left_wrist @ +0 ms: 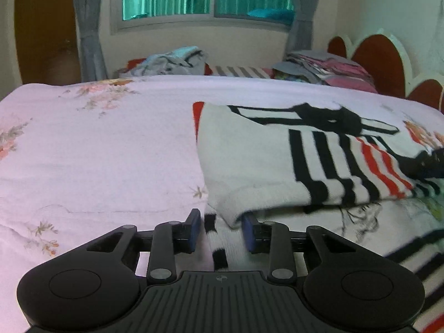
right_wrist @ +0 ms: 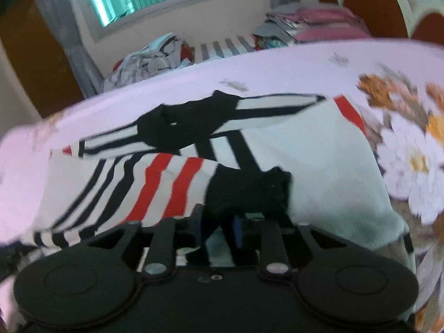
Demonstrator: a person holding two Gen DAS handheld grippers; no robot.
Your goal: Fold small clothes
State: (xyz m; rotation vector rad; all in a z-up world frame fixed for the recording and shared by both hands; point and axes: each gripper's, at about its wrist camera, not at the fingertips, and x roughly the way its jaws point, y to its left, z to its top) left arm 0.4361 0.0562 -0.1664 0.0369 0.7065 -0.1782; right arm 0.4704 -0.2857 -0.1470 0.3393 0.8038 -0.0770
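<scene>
Now | striped shirt [left_wrist: 277, 166] lies partly folded on floral bed sheet [left_wrist: 97, 152] | left tool [left_wrist: 221, 231] spread around its striped cuff, pads not touching | right tool [right_wrist: 217, 229] seemingly pinching black fabric, view blurred

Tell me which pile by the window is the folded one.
The pink and grey pile on the right, next to the headboard: it lies in flat stacked layers. The light blue and grey pile to the left is a crumpled heap.
</scene>
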